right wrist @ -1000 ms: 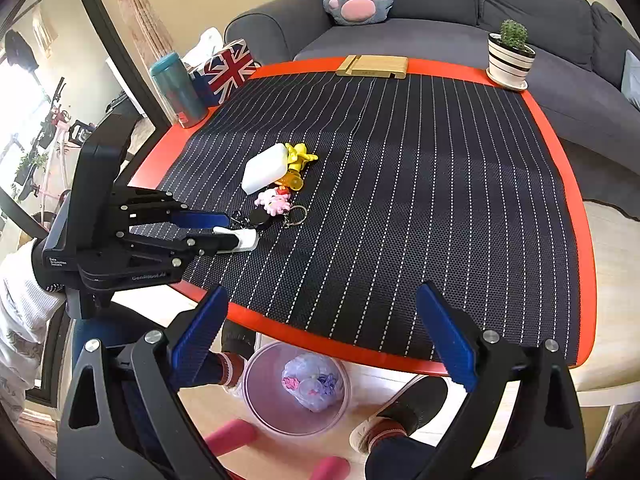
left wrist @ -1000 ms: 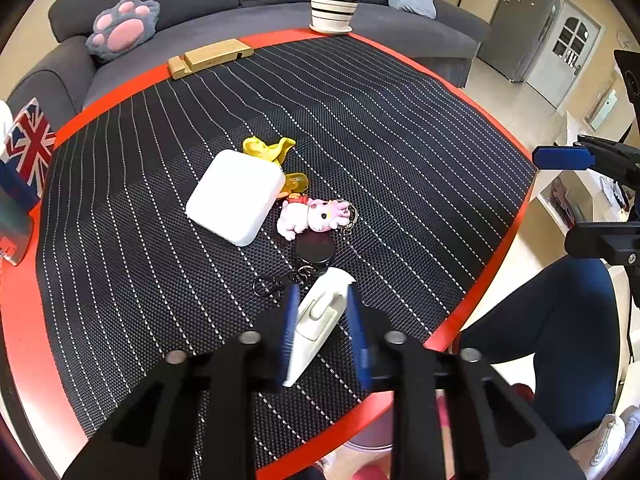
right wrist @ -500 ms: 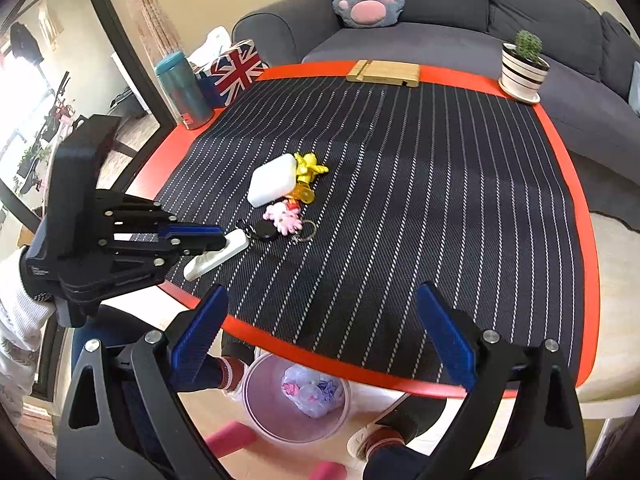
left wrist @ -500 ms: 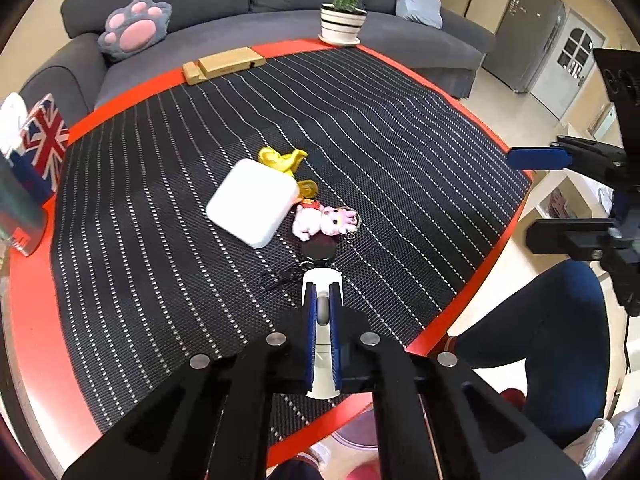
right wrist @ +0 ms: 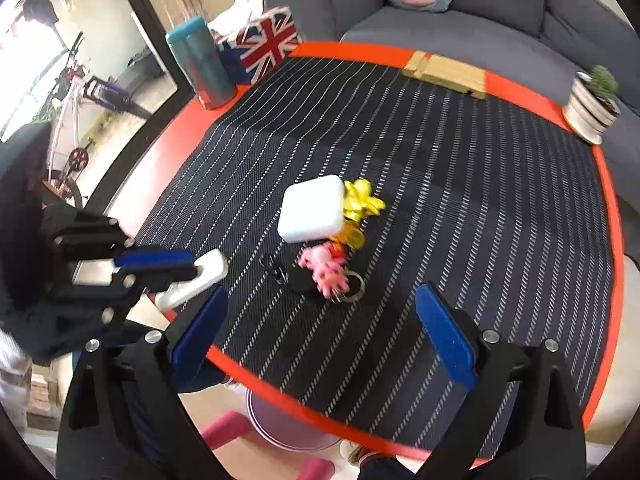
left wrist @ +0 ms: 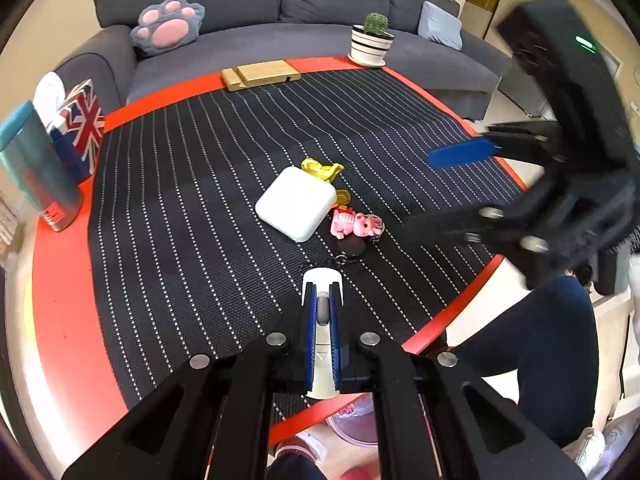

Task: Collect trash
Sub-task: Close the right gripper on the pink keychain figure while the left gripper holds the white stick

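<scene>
The left hand-held gripper is clamped on a slim white plastic lighter-like piece just above the near edge of the red-rimmed table, while the right hand-held gripper hangs with its jaws wide apart and empty over the pink pig keychain. The narrow piece could twist or slip from the pads and miss the round pink bin below the table edge. That bin is mostly hidden by the table, and what the white piece really is stays unclear.

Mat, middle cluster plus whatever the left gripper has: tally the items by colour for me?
White: 2, square case and the clip-like piece clamped in the left gripper
Yellow: 1, toy
Pink: 1, plush charm
Black: 1, round fob
Total: 5
</scene>
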